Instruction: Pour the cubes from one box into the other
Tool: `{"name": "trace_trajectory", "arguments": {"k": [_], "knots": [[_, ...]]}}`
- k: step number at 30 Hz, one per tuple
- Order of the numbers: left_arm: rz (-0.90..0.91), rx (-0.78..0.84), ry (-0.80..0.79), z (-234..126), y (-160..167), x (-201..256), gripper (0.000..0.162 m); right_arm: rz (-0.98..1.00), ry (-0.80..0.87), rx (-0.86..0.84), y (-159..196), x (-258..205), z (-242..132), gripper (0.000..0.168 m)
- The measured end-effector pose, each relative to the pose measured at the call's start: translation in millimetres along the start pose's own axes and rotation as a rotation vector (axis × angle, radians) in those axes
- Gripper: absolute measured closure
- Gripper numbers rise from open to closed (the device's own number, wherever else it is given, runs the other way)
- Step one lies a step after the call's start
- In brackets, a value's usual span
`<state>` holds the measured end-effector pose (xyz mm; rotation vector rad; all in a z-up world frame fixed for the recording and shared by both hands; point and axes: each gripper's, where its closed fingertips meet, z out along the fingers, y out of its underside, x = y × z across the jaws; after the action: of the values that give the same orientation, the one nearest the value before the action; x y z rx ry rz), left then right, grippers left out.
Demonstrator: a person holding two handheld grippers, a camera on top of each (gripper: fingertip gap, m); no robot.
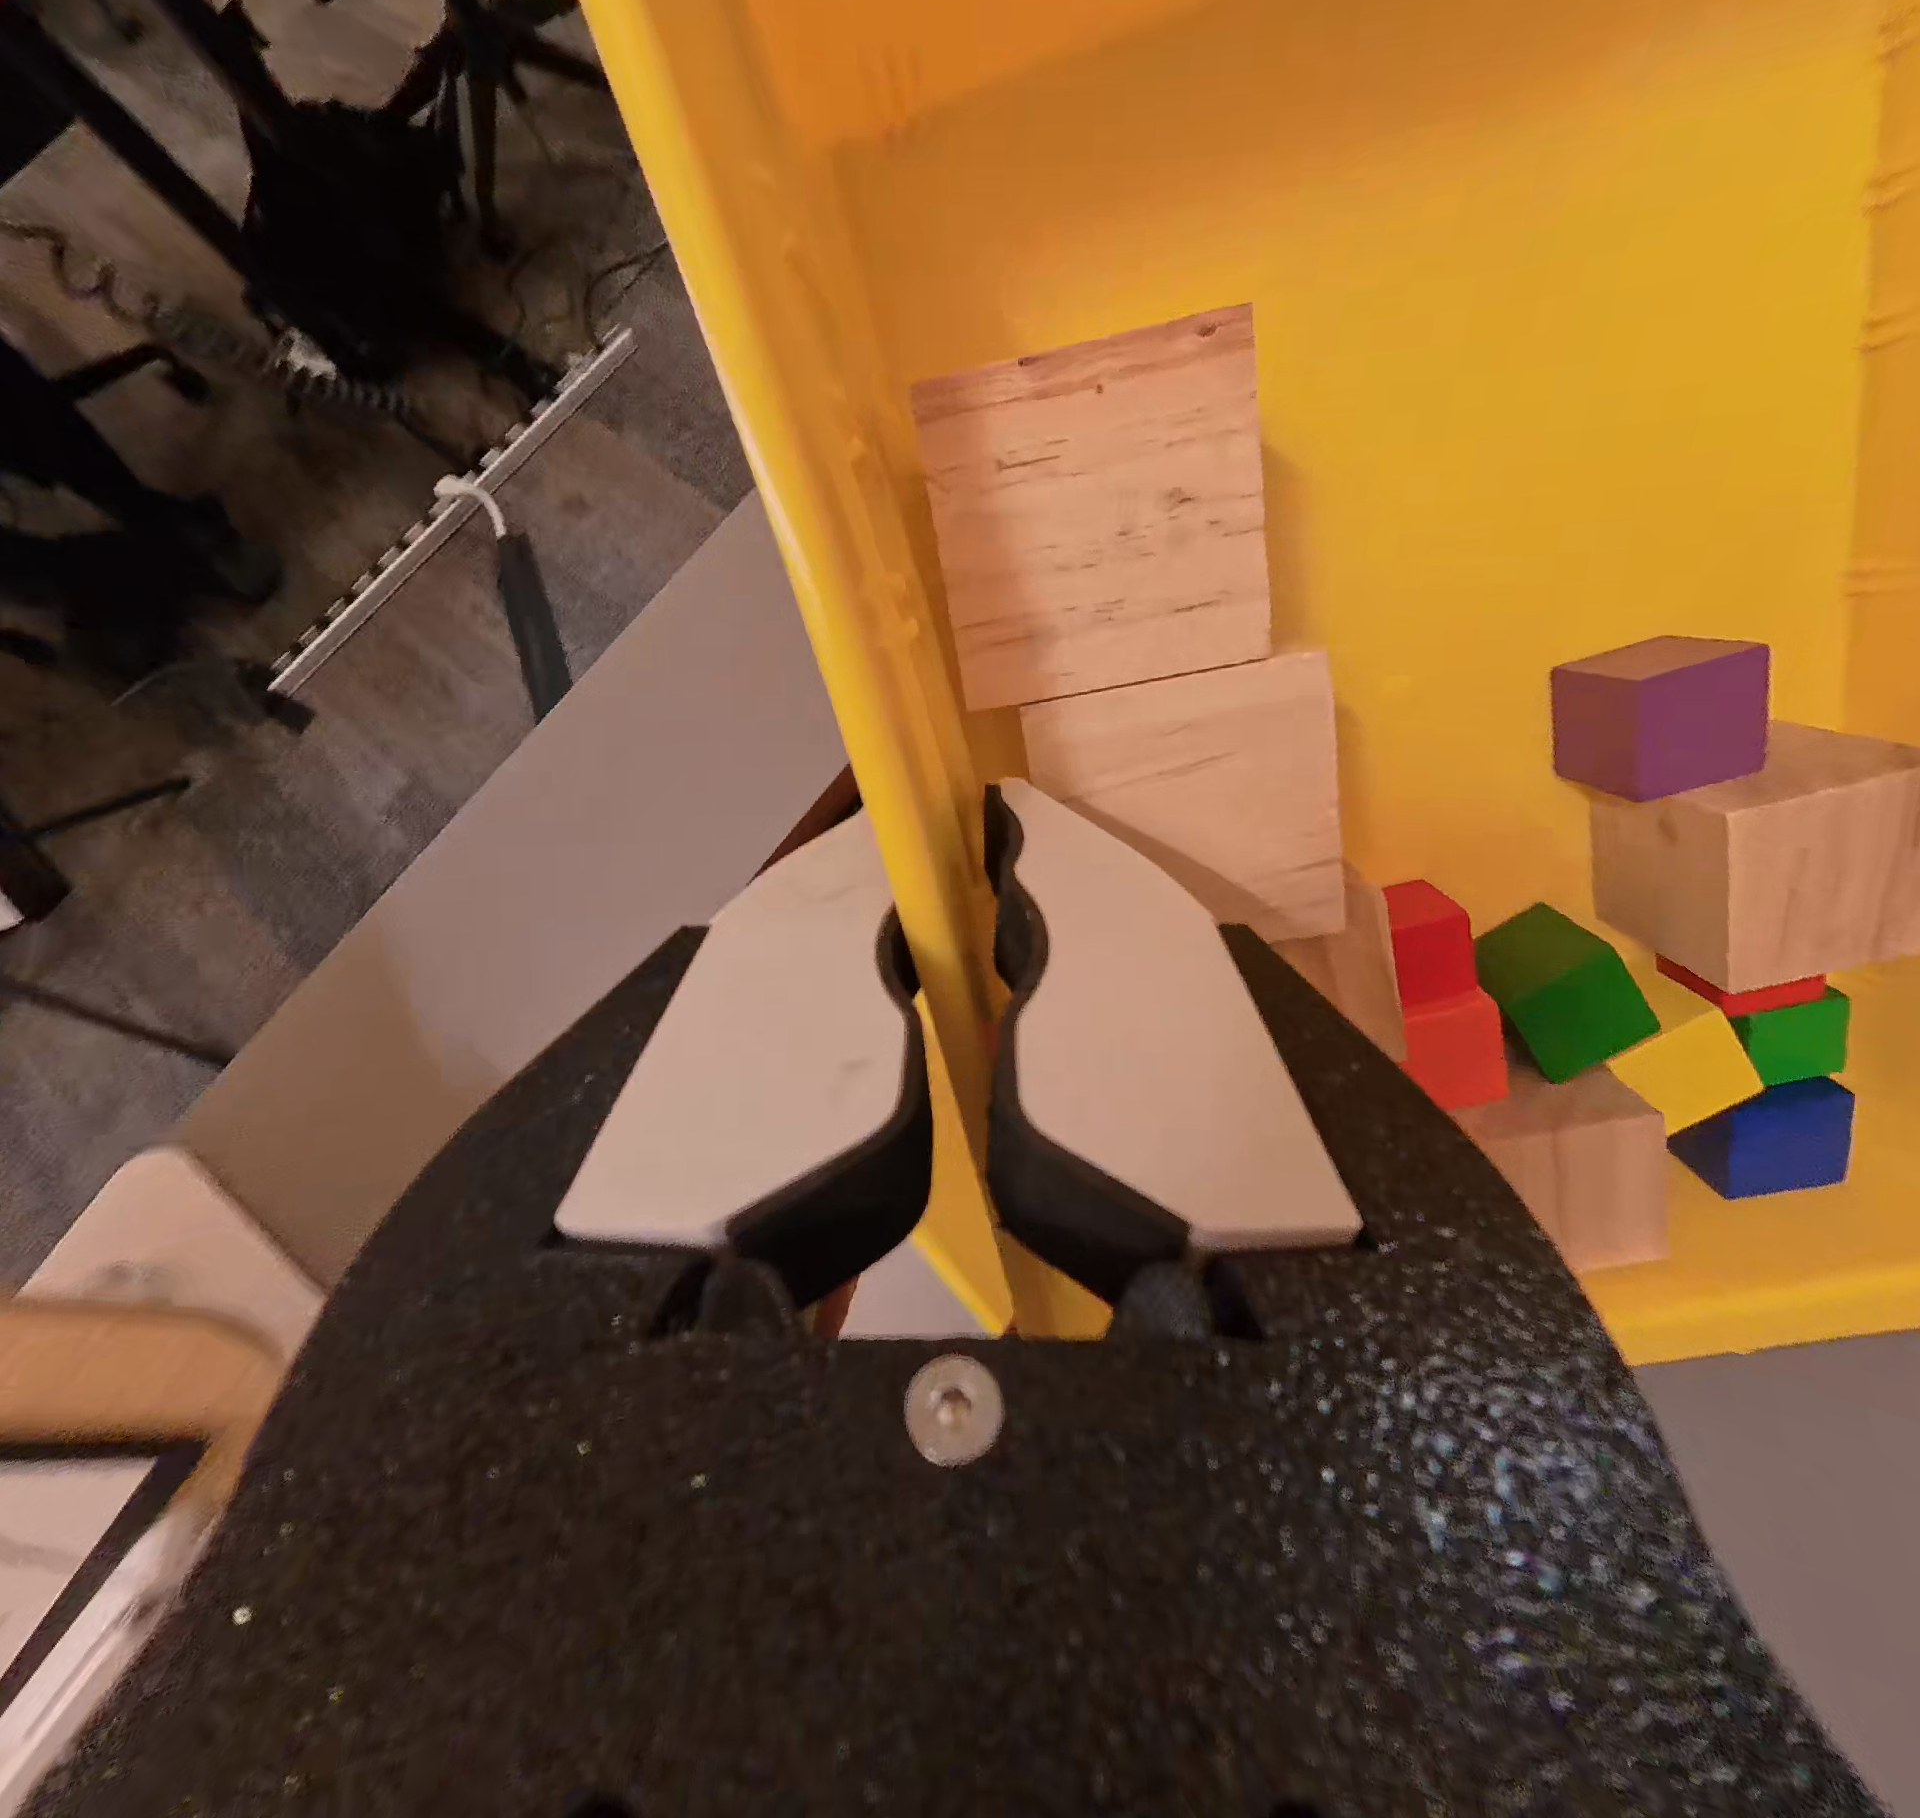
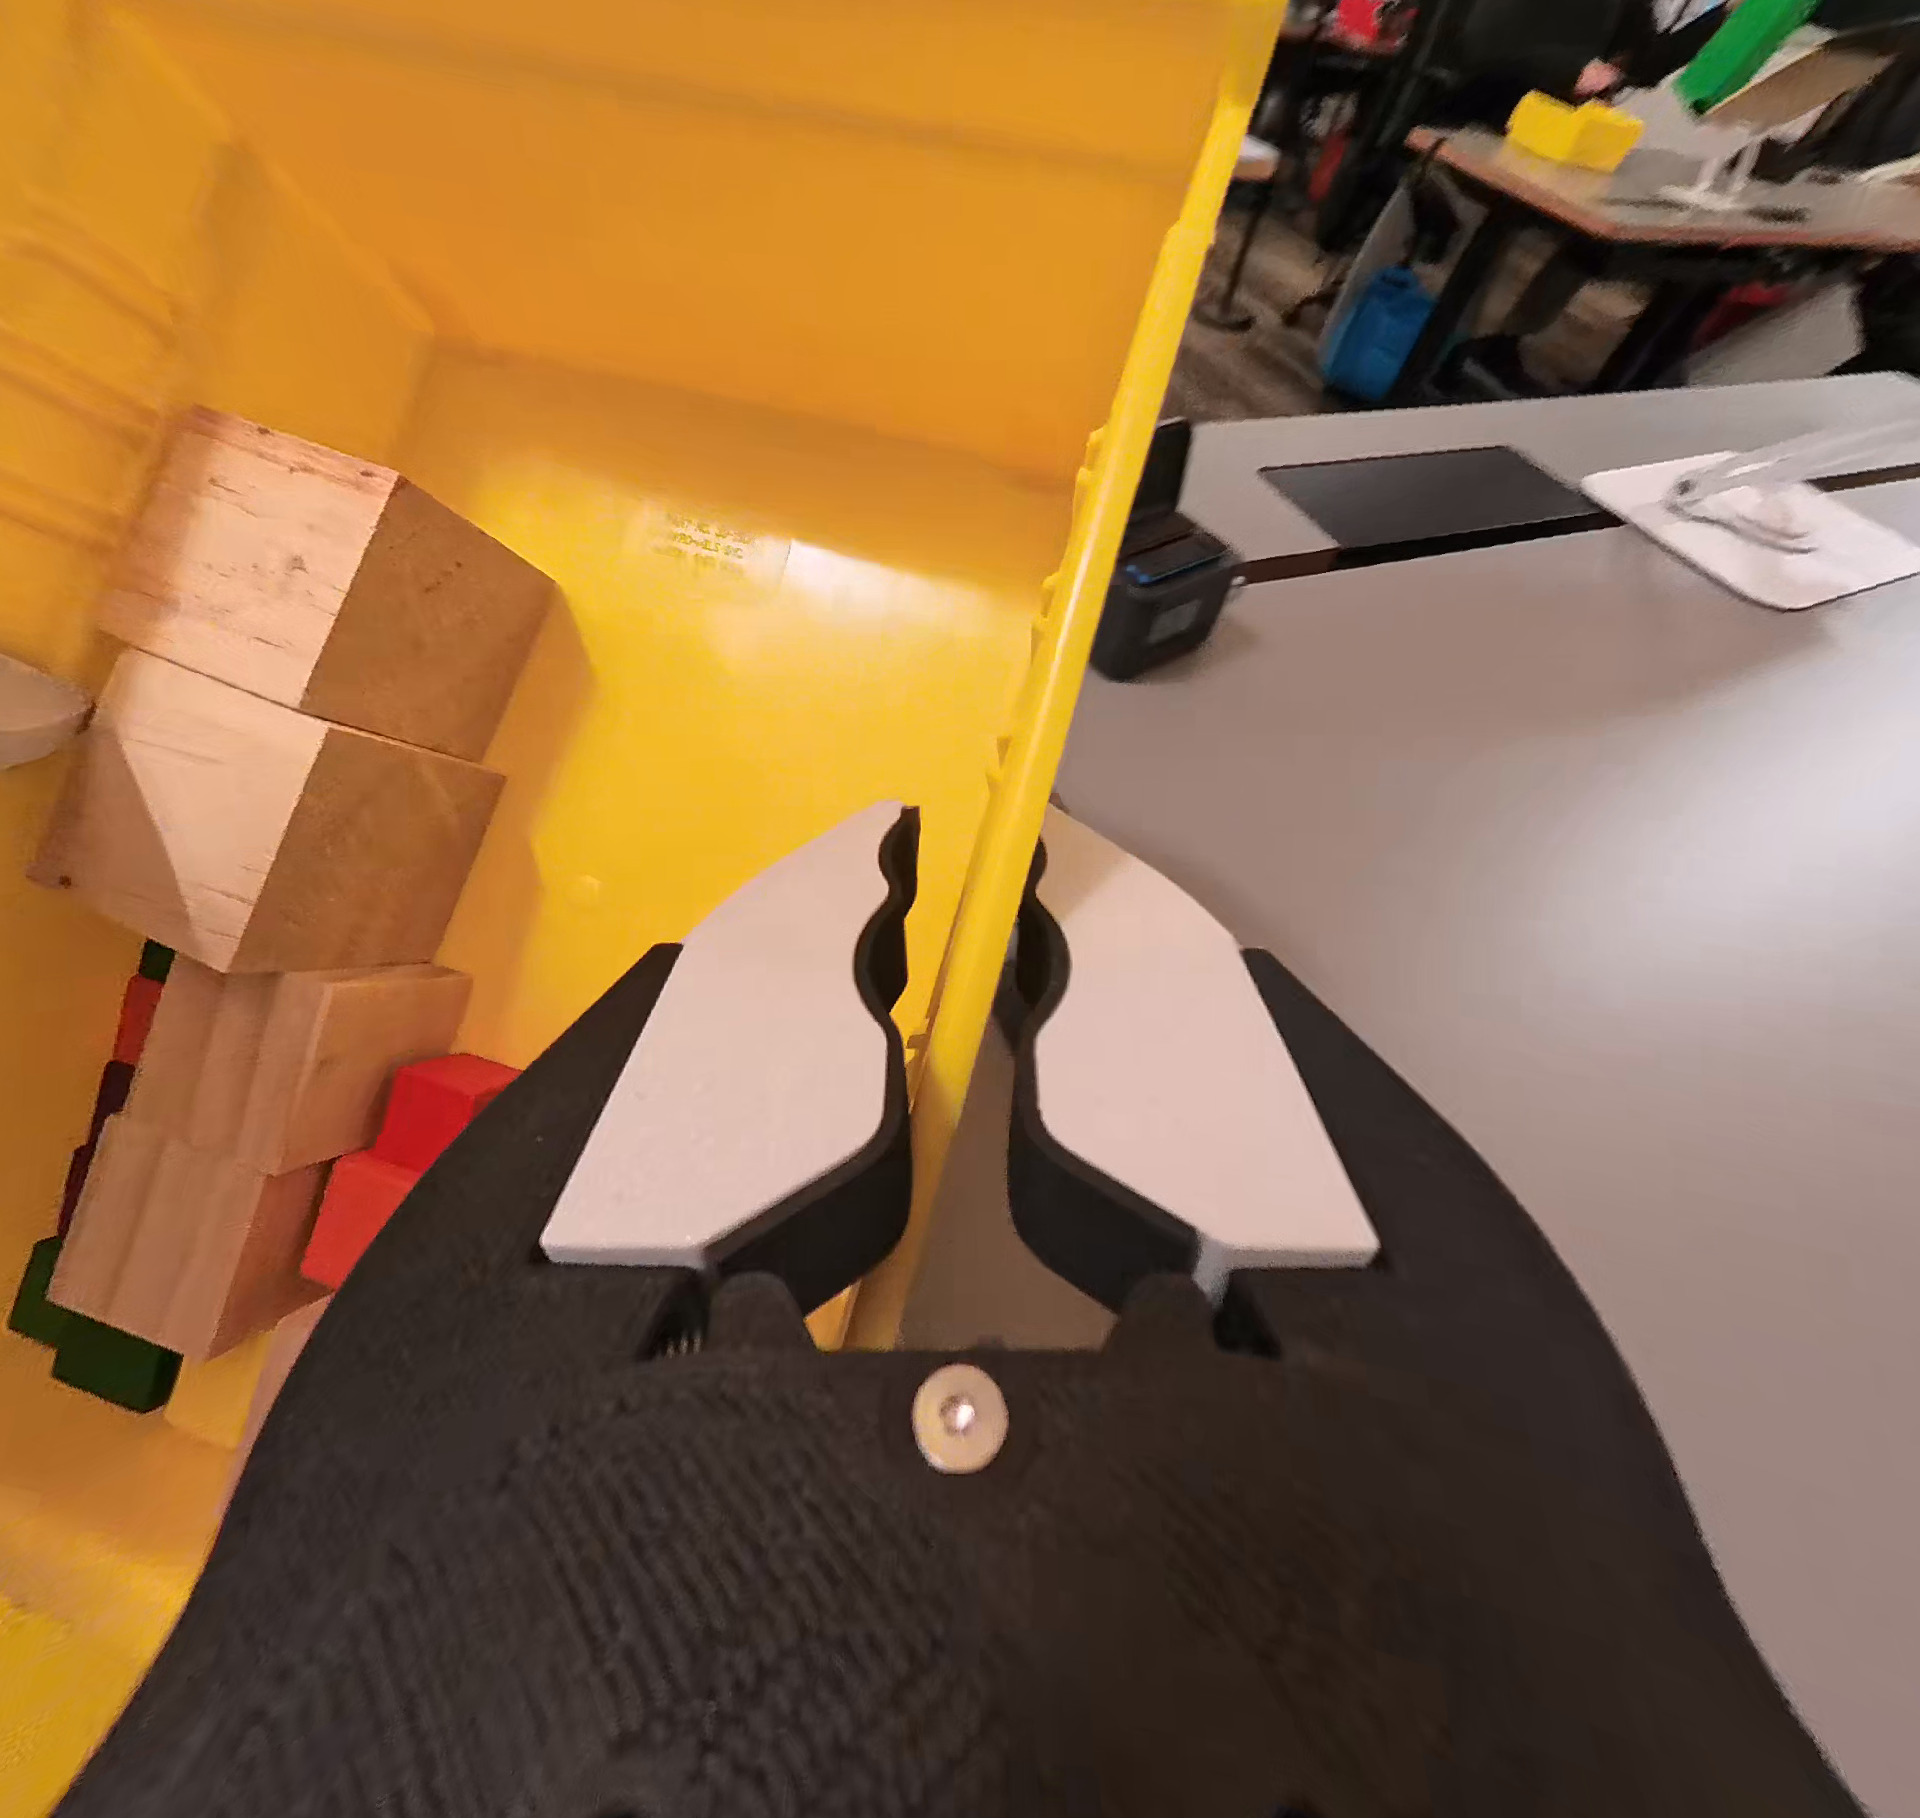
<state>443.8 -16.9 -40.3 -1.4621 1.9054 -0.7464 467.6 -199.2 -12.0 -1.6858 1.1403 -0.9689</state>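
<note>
— Left wrist view: your left gripper [image 1: 961, 947] was clamped on the yellow box's [image 1: 1455, 210] left wall, cubes [image 1: 1101, 511] piled just right of it.

— And your right gripper [image 2: 961, 947] pinched the opposite wall, cubes to its left; neither view showed the other box.

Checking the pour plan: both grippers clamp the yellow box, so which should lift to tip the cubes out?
Left, probably. The left gripper clamps the yellow box wall beside the stacked wooden cubes; raising it slides them rightward. The receiving box is unseen.
</note>
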Motion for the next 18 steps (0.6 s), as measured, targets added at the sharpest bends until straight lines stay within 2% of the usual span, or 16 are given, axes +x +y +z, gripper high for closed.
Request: {"name": "trace_trajectory", "arguments": {"k": [1,7,18], "knots": [[-0.001,0.020,0.018,7.3,-3.6,3.9,0.157,-0.009,0.026,0.020,0.0,5.4,1.0,0.152],[-0.001,0.170,0.089,36.5,-21.0,14.9,0.158,-0.039,0.139,0.139,-1.9,19.7,1.9,0.149],[-0.021,0.358,0.148,57.8,-33.5,-11.9,0.158,-0.133,0.234,0.290,-21.4,-7.8,7.2,0.145]]}}
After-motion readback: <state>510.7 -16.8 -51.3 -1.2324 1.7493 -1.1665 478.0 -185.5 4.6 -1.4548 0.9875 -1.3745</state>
